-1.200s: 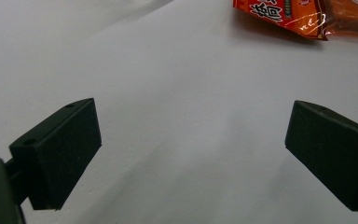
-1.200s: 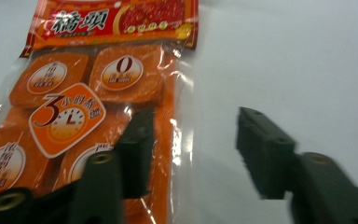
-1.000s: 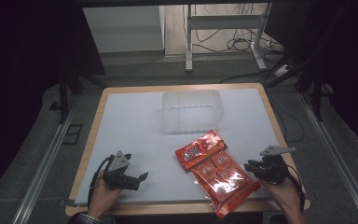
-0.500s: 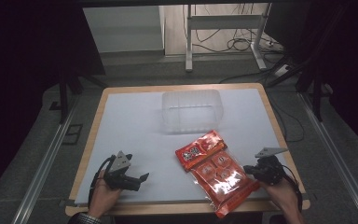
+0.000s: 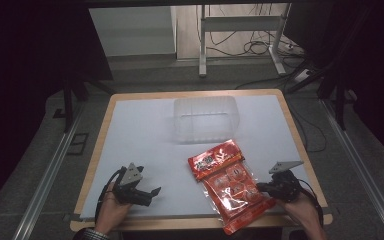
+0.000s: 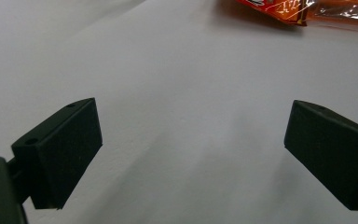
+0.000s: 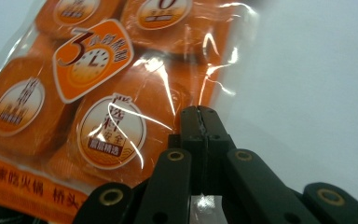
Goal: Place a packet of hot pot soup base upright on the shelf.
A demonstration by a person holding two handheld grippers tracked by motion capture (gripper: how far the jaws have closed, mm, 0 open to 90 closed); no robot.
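Note:
An orange-red snack pack [image 5: 230,185] with round portions under clear film lies at the front right of the white table top [image 5: 145,130], one end hanging over the front edge. My right gripper [image 5: 262,187] is at its right side. In the right gripper view the jaws [image 7: 200,114] meet, pinching the clear edge of the pack [image 7: 98,93]. My left gripper [image 5: 152,192] rests open at the front left. Its pads [image 6: 65,149] are wide apart over bare table, and a corner of the pack [image 6: 284,7] shows far ahead.
A clear plastic container [image 5: 205,119] stands at the middle back of the table, just beyond the pack. A wooden rim frames the table. Metal rails run along both sides, and a stand with cables is on the floor behind.
My right hand has shifted slightly toward the pack's right edge and sits a little lower in the view. The left hand and the pack have not moved.

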